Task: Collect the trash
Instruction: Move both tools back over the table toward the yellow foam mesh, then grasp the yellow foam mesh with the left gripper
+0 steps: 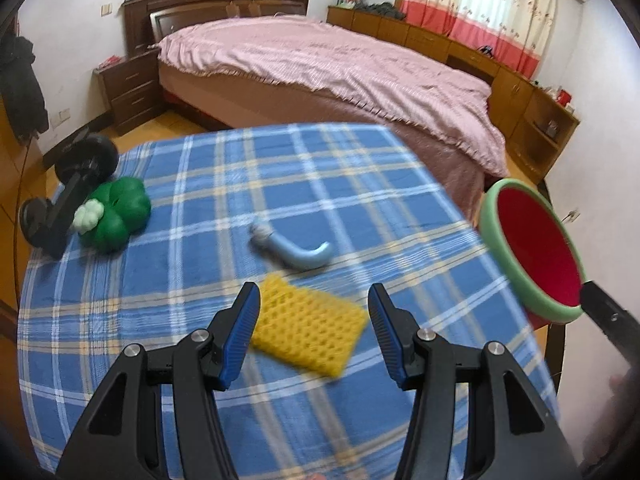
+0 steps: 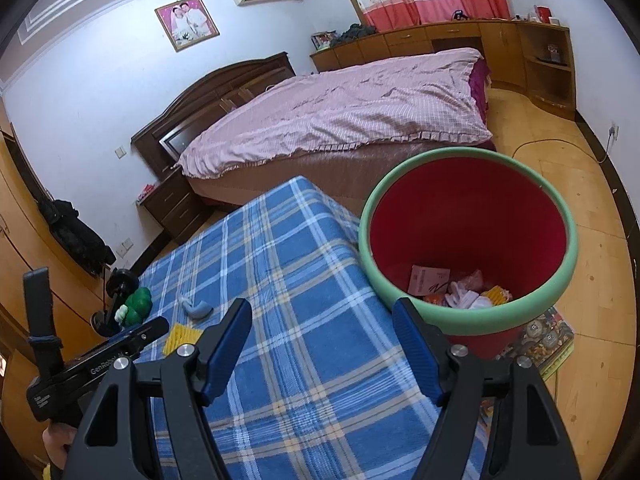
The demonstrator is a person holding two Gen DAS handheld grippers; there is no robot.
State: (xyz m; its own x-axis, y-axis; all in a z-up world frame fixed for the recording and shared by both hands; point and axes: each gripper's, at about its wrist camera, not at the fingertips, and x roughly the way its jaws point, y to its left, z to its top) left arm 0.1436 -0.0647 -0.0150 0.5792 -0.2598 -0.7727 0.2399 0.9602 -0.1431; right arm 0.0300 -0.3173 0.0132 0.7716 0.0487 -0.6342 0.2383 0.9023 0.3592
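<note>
On the woolly blue plaid cloth [image 1: 320, 184] a yellow honeycomb foam net [image 1: 308, 328] lies below the left gripper [image 1: 314, 336], jaws wide and empty.

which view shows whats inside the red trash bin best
The right wrist view. It looks down into the red trash bin, showing paper and crumpled scraps at the bottom. The left wrist view catches the bin only at its right edge, tilted, with just rim and red inner wall visible, no contents.

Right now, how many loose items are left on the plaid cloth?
3: yellow foam net just ahead of the left claw, blue sock beyond it, green toy at the far-left edge. More may be hidden.
</note>
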